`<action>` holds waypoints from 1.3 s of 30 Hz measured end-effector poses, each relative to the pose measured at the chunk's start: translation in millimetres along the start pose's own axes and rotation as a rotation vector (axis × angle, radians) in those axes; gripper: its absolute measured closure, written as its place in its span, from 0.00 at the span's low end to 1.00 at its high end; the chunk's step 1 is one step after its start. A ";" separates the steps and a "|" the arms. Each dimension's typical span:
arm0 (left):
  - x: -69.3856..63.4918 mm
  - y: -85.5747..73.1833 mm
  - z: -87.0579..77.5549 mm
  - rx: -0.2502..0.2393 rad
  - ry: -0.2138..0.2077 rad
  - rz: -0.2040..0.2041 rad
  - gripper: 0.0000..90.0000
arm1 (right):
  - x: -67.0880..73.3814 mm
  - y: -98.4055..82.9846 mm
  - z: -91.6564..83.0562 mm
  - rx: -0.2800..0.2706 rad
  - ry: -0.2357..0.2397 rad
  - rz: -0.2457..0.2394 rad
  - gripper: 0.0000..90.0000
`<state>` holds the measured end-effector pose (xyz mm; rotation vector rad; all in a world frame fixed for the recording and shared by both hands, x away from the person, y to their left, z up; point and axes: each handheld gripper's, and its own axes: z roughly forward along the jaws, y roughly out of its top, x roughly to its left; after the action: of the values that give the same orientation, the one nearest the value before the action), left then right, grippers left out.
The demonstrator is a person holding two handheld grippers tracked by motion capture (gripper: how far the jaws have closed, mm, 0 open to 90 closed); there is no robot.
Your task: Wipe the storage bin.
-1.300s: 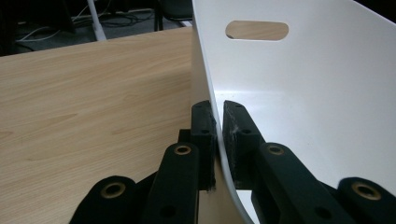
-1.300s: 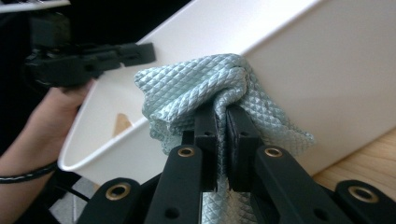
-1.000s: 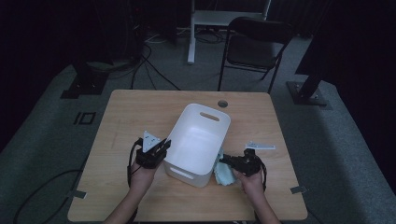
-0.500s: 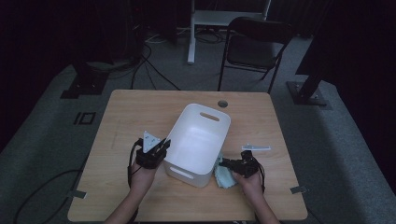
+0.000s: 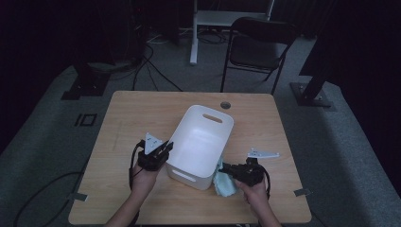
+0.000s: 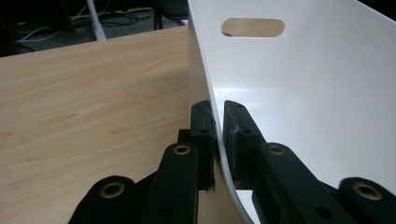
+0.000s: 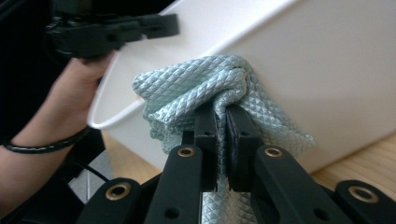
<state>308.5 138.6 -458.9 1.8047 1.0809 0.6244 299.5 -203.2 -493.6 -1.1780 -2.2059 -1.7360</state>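
At lower centre, right gripper point(image 5: 226, 167) clamps teal cloth point(image 5: 224, 181) against white bin point(image 5: 201, 142) outer wall; left gripper point(image 5: 166, 147) pinches opposite rim

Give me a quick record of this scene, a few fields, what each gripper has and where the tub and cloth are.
setting: wooden table
tub: white plastic tub, empty as far as seen, mid-table
left gripper: jaws shut on the tub's side wall, one inside, one outside
right gripper: jaws shut on the cloth
cloth: pale green cloth, bunched, pressed against the tub's outer wall
likely work: wiping the tub's outside while the other hand steadies it
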 end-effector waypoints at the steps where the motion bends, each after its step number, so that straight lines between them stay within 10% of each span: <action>1: -0.1 0.2 0.1 0.002 -0.002 0.006 0.92 | -2.2 -0.6 1.2 0.006 -0.009 0.008 0.94; 25: -1.9 0.1 0.2 0.001 0.022 0.016 0.92 | -57.5 -15.4 27.6 0.116 -0.159 0.126 0.94; 39: -0.5 0.6 0.9 0.003 -0.003 0.018 0.92 | -32.9 21.8 -2.7 -0.090 -0.094 0.061 0.94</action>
<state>309.2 137.7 -458.8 1.8192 1.0655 0.6309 334.8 -220.9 -492.3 -1.3588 -2.1382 -1.8092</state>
